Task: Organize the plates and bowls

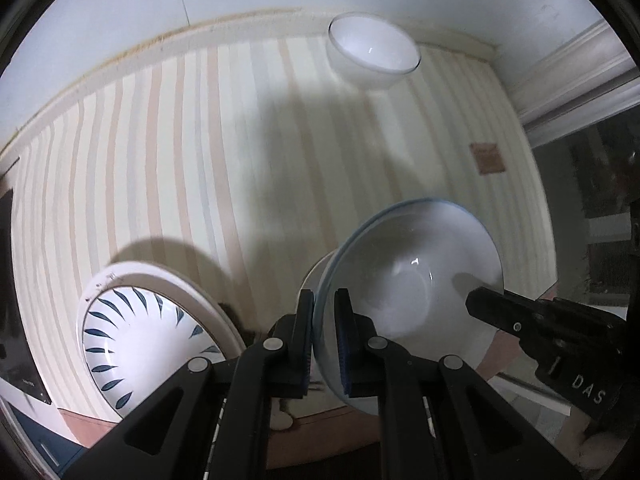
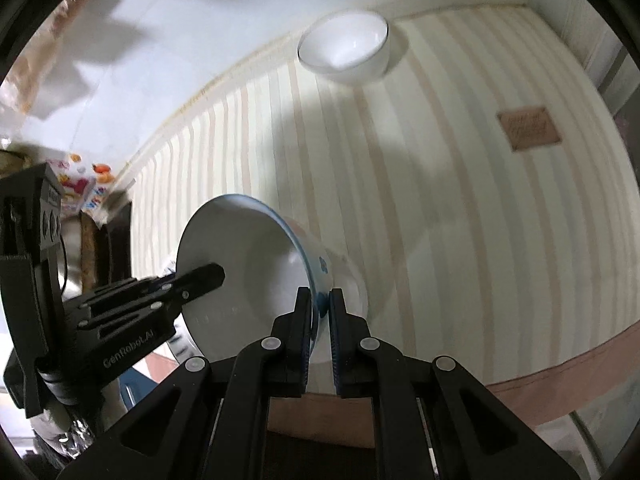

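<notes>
A white bowl with a blue rim is held tilted above the striped tablecloth. My left gripper is shut on its left rim. My right gripper is shut on the opposite rim of the same bowl, which has a blue flower on its outside. The right gripper shows in the left wrist view; the left gripper shows in the right wrist view. A white plate with dark blue leaf marks lies at the near left. A plain white bowl stands at the far edge and also shows in the right wrist view.
A brown square label sits on the cloth at the right; it also shows in the right wrist view. A white wall runs behind the table. Dark clutter and colourful packaging lie off the table's left end.
</notes>
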